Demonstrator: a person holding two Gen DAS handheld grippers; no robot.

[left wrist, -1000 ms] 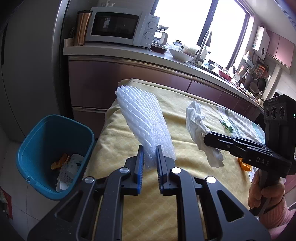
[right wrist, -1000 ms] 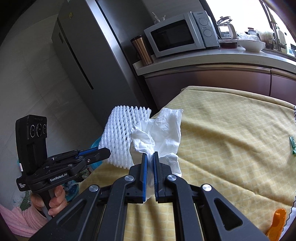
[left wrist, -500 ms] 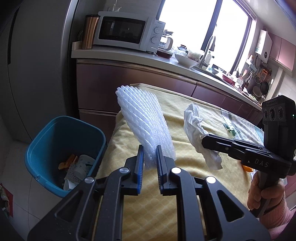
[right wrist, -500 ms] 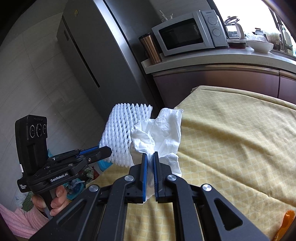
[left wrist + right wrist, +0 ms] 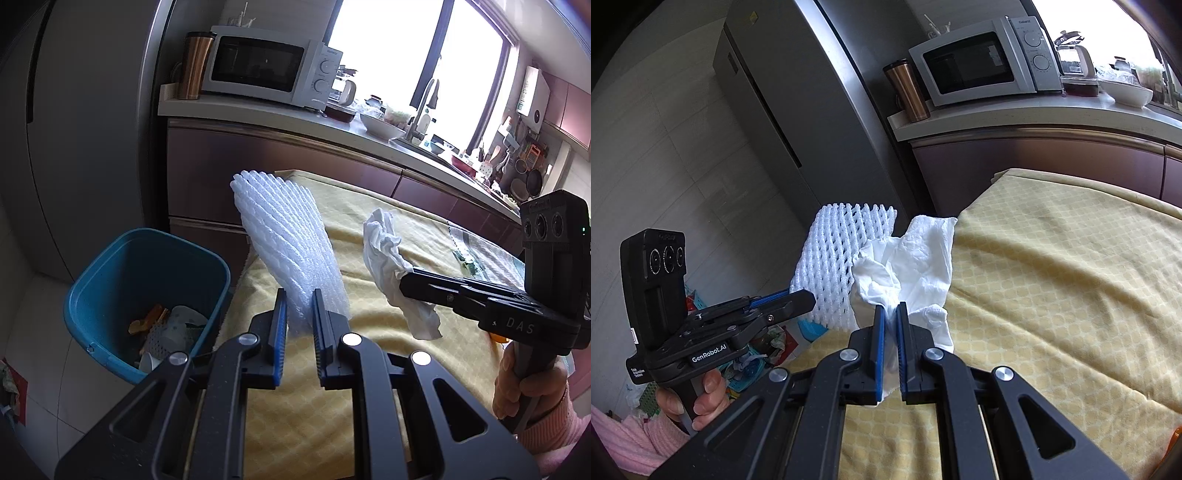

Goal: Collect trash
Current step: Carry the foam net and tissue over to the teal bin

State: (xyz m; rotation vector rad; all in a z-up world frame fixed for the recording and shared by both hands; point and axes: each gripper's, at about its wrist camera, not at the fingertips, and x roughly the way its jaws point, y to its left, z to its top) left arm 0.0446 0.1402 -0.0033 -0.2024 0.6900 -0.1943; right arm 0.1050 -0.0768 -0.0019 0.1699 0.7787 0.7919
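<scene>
My left gripper (image 5: 298, 295) is shut on a white foam fruit net (image 5: 288, 236), which stands up above the left end of the yellow-clothed table (image 5: 369, 325). The same net (image 5: 838, 266) shows behind the left gripper (image 5: 809, 299) in the right wrist view. My right gripper (image 5: 892, 308) is shut on a crumpled white tissue (image 5: 912, 262); the tissue (image 5: 388, 254) hangs from the right gripper (image 5: 404, 282) to the right of the net. A blue trash bin (image 5: 147, 295) with several scraps inside stands on the floor, left of the table's end and below both grippers.
A kitchen counter (image 5: 295, 122) with a microwave (image 5: 269, 70) and a copper tumbler (image 5: 195, 66) runs behind the table. A tall grey fridge (image 5: 92, 129) stands at the left. An orange clip (image 5: 1174, 435) lies on the cloth at the right. Hands in pink sleeves hold both grippers.
Both grippers have shifted toward the left end of the table with their loads. The bin now sits nearer the middle of the left wrist view. Both grips are unchanged.
</scene>
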